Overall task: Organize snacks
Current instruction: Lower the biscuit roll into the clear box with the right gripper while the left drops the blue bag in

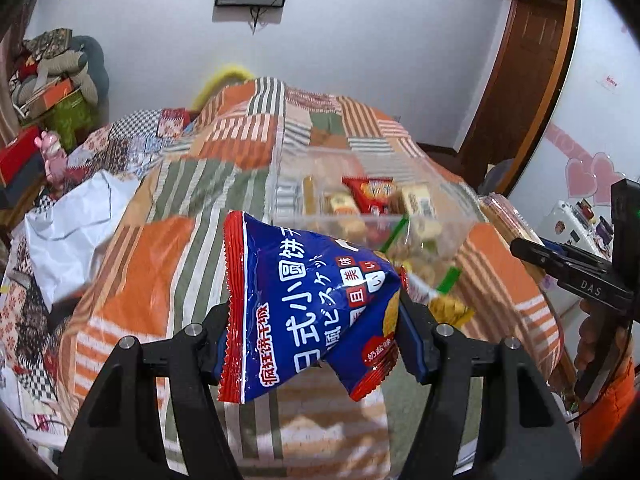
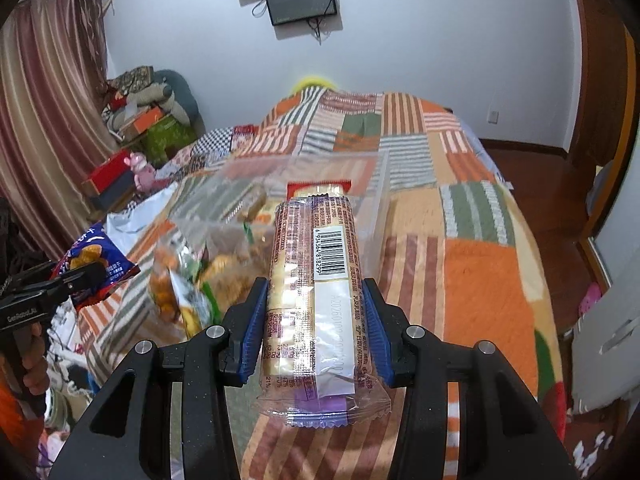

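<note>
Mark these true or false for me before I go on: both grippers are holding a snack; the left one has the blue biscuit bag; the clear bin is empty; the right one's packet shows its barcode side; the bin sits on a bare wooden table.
1. Both grippers hold a snack. True: the left gripper and the right gripper are each shut on one.
2. The left holds the blue biscuit bag. True.
3. The clear bin is empty. False: it already holds several packets.
4. The right's cracker packet shows its barcode side. True.
5. The bin sits on a bare wooden table. False: it rests on a patchwork quilt.
</note>
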